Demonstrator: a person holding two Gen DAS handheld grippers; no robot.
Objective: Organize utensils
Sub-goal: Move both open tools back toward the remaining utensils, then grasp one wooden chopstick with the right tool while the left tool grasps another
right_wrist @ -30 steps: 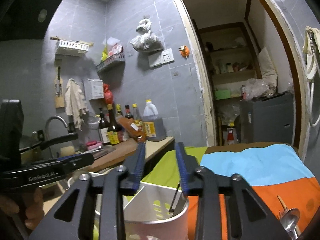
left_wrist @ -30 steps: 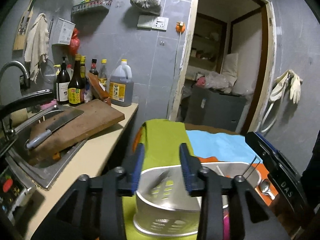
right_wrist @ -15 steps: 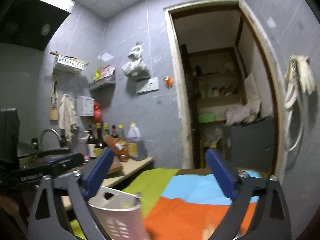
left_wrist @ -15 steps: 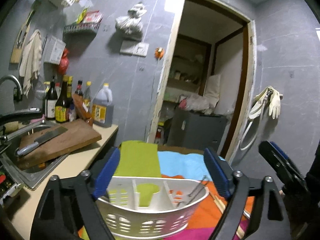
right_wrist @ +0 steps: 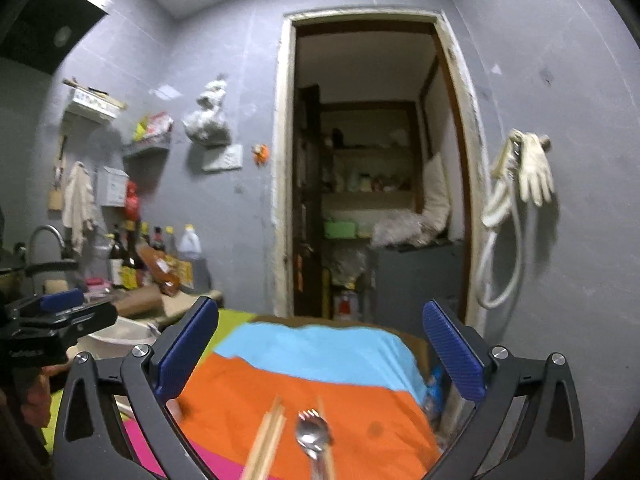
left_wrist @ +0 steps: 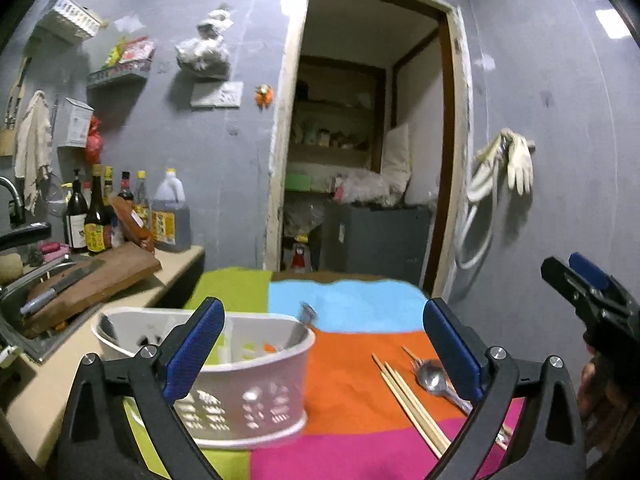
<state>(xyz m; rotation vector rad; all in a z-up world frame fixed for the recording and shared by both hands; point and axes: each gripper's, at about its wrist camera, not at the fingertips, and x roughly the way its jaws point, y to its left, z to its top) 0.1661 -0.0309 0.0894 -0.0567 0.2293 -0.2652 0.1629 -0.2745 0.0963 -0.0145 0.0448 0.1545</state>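
A white slotted utensil caddy (left_wrist: 256, 392) stands on the left of a colourful patchwork cloth (left_wrist: 352, 380), with a utensil handle (left_wrist: 306, 314) sticking up from it. Wooden chopsticks (left_wrist: 408, 396) and a metal spoon (left_wrist: 434, 380) lie on the cloth to its right. My left gripper (left_wrist: 320, 352) is open and empty above the cloth. My right gripper (right_wrist: 320, 352) is open and empty above the chopsticks (right_wrist: 266, 440) and a metal spork (right_wrist: 312, 436). The right gripper also shows in the left wrist view at the right edge (left_wrist: 588, 292).
A counter on the left holds a wooden cutting board (left_wrist: 100, 280) with a cleaver (left_wrist: 60, 288) over a sink, and several bottles (left_wrist: 120, 216). An open doorway (left_wrist: 360, 160) lies ahead. Gloves (left_wrist: 516, 160) hang on the right wall.
Both grippers went from nearly shut to wide open and pulled back from the caddy. The right gripper swung right, over the chopsticks and spork.
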